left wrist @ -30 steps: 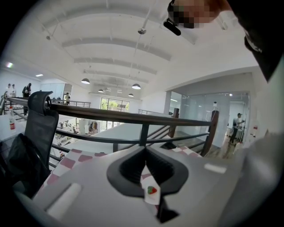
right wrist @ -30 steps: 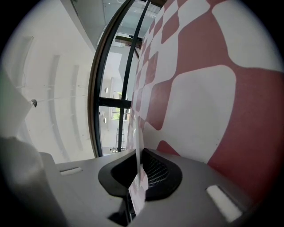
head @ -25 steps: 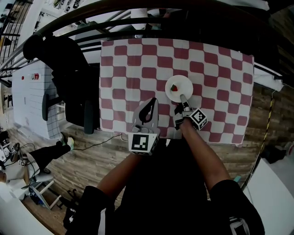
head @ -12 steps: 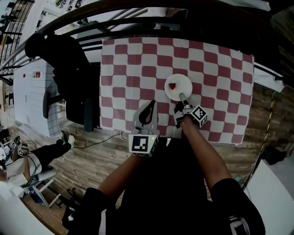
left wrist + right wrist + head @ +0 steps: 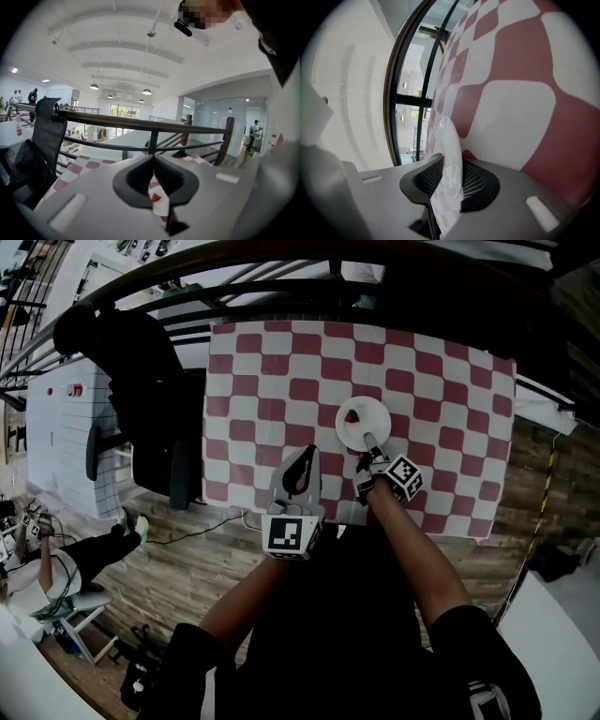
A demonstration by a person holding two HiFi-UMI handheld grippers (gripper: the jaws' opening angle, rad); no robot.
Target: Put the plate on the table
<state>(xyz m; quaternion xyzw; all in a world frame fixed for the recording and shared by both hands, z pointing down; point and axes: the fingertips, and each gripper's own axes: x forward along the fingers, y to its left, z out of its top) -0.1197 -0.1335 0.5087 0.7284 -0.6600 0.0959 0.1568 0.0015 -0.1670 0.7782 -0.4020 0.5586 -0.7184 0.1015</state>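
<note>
Head view: right gripper (image 5: 370, 440) jaws just eased apart around plate (image 5: 371, 418) rim — left gripper (image 5: 310, 448) closed, empty

A table (image 5: 253, 381) with a red and white checked cloth lies under the left gripper's fingers (image 5: 317, 474) and runs on ahead of them. Past its far edge, well beyond the fingers, is a black railing (image 5: 140, 124). To the left of the fingers stands a black chair (image 5: 131, 381), and further left a white cabinet (image 5: 61, 442). Behind the fingers the floor (image 5: 187, 559) is brown wood planks. High above the fingers is a white ceiling (image 5: 117, 51) with round lamps (image 5: 94, 86) lit. Far ahead are bright windows (image 5: 123, 110), and to the right glass walls (image 5: 211, 117).
</note>
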